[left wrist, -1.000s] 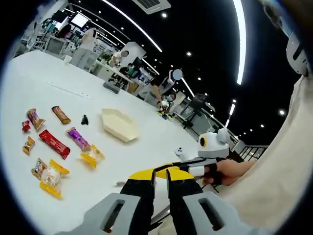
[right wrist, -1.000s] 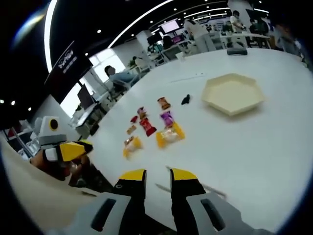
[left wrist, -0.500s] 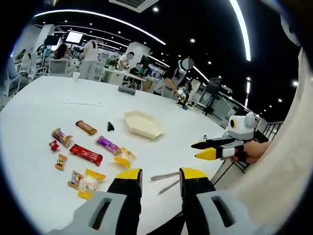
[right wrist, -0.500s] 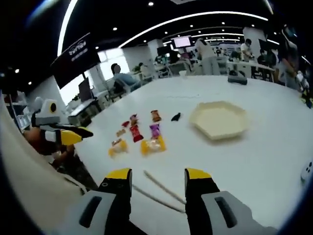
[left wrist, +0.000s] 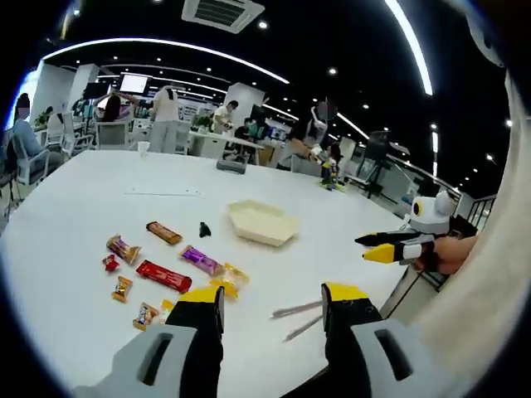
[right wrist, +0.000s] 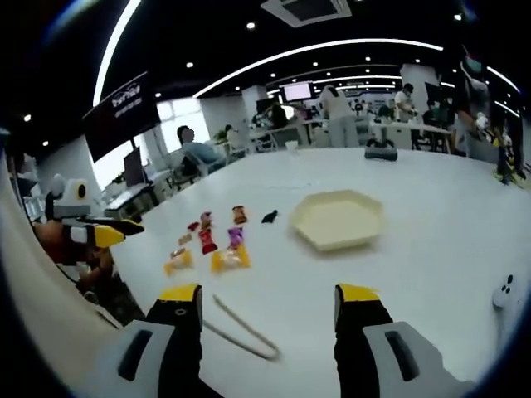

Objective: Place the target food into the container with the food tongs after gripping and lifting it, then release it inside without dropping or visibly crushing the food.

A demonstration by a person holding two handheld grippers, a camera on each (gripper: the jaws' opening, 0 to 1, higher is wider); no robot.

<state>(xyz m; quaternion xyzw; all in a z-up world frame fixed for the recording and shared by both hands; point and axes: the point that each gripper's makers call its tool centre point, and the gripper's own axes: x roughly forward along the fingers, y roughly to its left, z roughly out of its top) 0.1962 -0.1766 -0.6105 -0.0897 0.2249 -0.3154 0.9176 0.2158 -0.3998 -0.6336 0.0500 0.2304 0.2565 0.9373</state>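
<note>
A cream hexagonal container [left wrist: 262,222] sits on the white table [left wrist: 75,191], seen again in the right gripper view [right wrist: 336,220]. Wrapped snacks lie beside it: a red bar [left wrist: 163,276], a purple bar [left wrist: 202,259], a brown bar [left wrist: 163,233], a yellow packet [left wrist: 234,277] and smaller ones [right wrist: 207,242]. Metal food tongs [left wrist: 299,318] lie flat on the table near the front edge [right wrist: 241,328]. My left gripper [left wrist: 274,297] is open above the table, nothing between its jaws. My right gripper [right wrist: 268,294] is open too, with the tongs just ahead of its left jaw.
A small black object [left wrist: 203,230] lies between the snacks and the container. A white device [right wrist: 508,294] sits at the table's right edge. A hand holds the right gripper [left wrist: 380,246] beyond the tongs. Desks, chairs and people stand behind the table.
Both grippers' jaws have spread from nearly shut to wide open. Both cameras have levelled out, so the table and snacks sit differently in view. The tongs still lie on the table.
</note>
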